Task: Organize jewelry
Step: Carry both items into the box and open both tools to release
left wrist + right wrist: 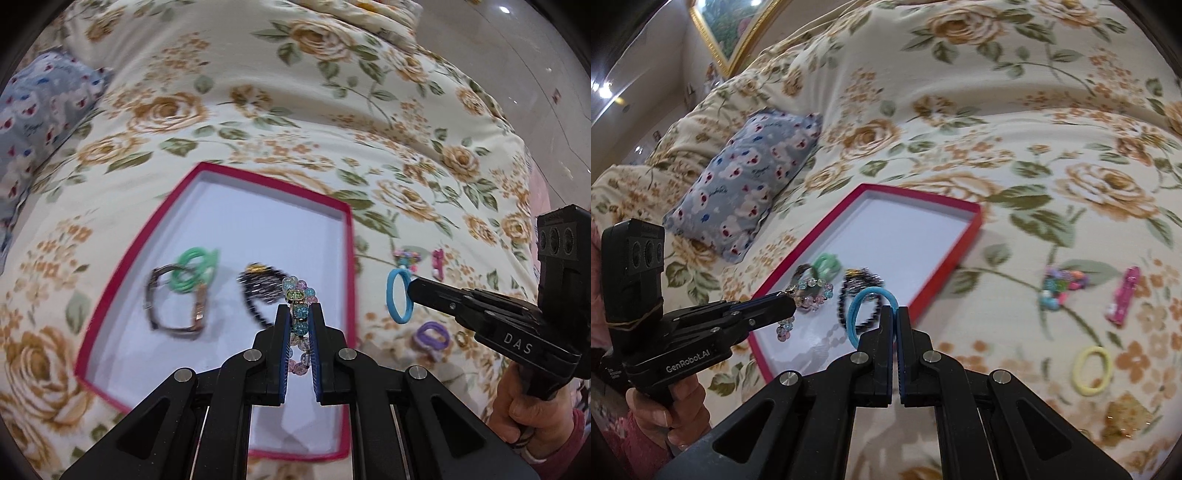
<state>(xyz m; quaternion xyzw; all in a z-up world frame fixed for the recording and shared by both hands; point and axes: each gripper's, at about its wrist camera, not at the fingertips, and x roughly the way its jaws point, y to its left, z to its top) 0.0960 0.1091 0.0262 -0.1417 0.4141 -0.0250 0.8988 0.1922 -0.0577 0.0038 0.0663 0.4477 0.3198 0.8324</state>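
The left tongs (300, 314) are pinched on a pastel beaded bracelet (298, 295), whose lower beads vanish between the blue pads, so only the top arc of crackled pink, blue and green beads reads clearly; it hangs roughly upright over the near end of the red box (349, 236). The right tongs (894, 314) are clamped narrow on a blue hair tie (855, 314), its loop standing on edge, long axis about vertical, held above the box's near right rim. Inside the box, blurred, lie a black beaded bracelet (258, 286), a green coiled hair tie (194, 269) overlapping a metal watch (177, 302) lying flat. On the floral bedspread (258, 122) to the right sit a purple coiled hair tie (431, 336), a yellow hair tie (1092, 370), a multicoloured bead cluster (1060, 282) too smeared to name, and a pink hair clip (1124, 295) pointing away. Farther back rests a blue patterned pillow (746, 184).
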